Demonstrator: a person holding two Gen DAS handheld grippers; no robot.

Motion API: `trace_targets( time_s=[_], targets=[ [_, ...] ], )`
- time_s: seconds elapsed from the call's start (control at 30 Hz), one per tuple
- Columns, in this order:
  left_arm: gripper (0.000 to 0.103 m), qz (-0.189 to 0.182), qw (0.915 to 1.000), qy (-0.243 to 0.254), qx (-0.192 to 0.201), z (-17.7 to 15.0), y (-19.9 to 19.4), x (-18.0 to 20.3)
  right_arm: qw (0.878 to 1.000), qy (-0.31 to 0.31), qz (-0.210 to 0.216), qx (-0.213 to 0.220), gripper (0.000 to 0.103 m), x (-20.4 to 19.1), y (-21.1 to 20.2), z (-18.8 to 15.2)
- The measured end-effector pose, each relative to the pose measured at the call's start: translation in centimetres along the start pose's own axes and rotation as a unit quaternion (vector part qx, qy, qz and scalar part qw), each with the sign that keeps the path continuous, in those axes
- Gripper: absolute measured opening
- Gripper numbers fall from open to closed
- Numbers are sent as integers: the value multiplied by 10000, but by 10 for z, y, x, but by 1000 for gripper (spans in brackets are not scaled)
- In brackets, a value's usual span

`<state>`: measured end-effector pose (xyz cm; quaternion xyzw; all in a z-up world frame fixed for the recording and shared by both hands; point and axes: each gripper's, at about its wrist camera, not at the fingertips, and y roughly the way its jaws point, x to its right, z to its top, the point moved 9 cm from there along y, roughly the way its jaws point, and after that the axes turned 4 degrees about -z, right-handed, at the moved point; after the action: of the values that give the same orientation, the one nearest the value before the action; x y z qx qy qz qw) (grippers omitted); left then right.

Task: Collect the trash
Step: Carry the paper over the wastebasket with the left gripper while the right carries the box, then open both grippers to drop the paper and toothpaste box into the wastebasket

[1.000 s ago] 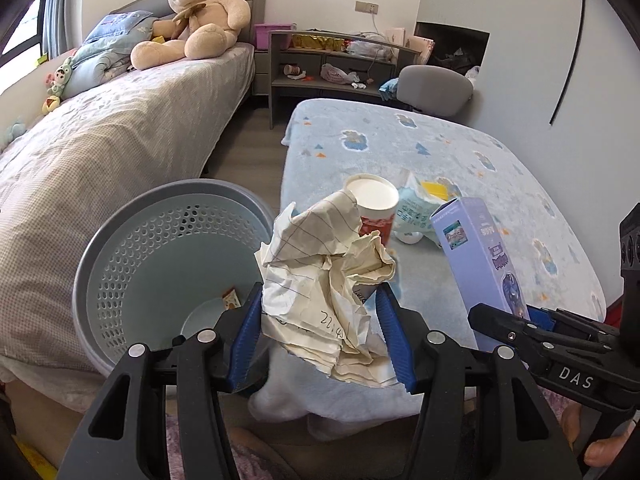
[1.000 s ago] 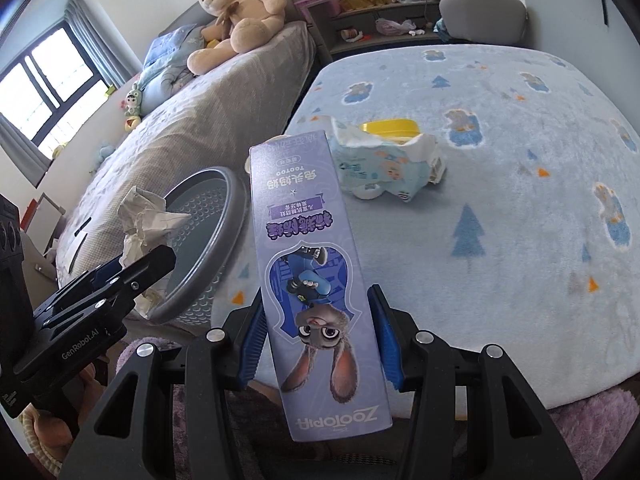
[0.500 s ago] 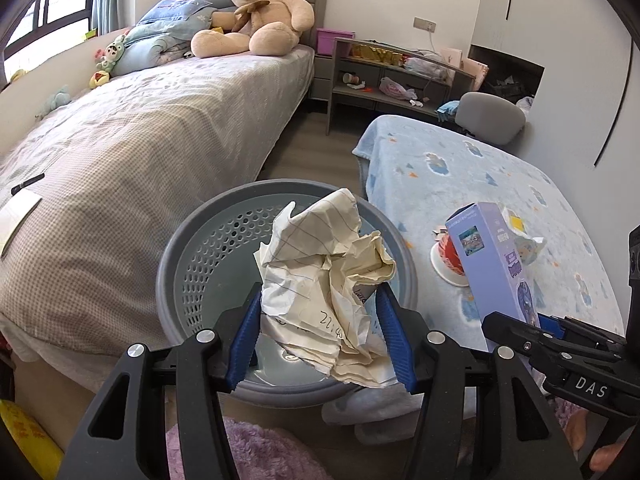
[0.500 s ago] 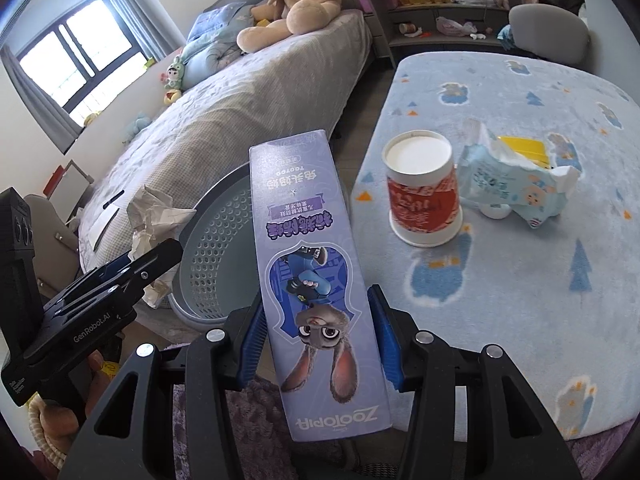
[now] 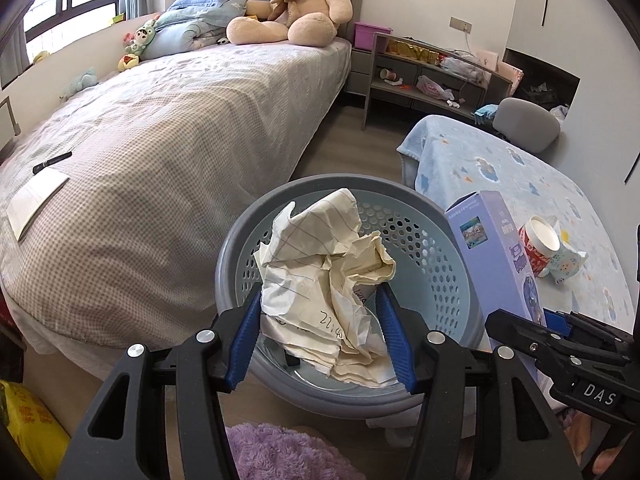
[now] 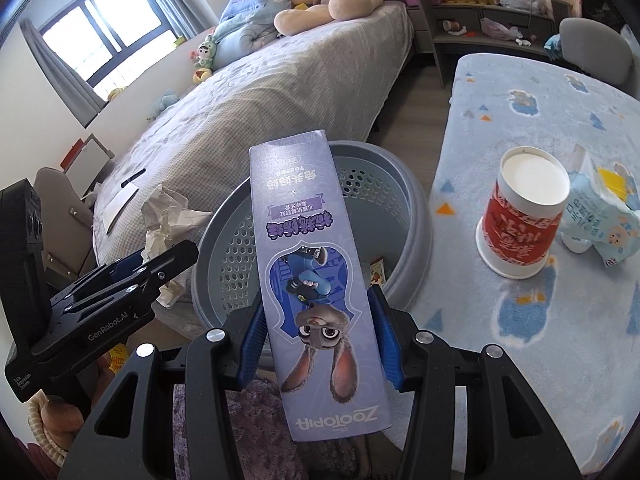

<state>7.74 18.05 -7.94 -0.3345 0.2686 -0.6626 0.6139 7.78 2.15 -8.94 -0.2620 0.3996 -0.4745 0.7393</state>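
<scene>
My left gripper (image 5: 320,328) is shut on a crumpled ball of lined paper (image 5: 324,272) and holds it over the grey perforated trash basket (image 5: 436,240). My right gripper (image 6: 316,336) is shut on a purple Zootopia box (image 6: 308,264), held over the near rim of the same basket (image 6: 416,208). The box also shows at the right of the left wrist view (image 5: 496,248). The paper ball (image 6: 168,216) and the left gripper (image 6: 152,264) show at the left of the right wrist view. A small wrapper (image 6: 376,276) lies in the basket.
A red paper cup (image 6: 520,232) and a blue wipes packet (image 6: 604,220) stand on the blue-blanketed table (image 6: 520,112) to the right. A grey bed (image 5: 160,140) with a teddy bear (image 5: 292,8) is to the left. Purple fluffy fabric (image 5: 280,452) lies below the grippers.
Both grippers have swung left from the table toward the basket with their loads. The paper ball is now over the basket's opening and the box over its rim.
</scene>
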Motion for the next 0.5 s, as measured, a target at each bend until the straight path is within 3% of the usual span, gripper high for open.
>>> trace_targets(
  time_s=[0.5],
  targets=[
    [54, 134, 9999, -32, -90, 10, 28, -18, 9996, -218, -170, -90, 48, -16, 38, 23]
  ],
)
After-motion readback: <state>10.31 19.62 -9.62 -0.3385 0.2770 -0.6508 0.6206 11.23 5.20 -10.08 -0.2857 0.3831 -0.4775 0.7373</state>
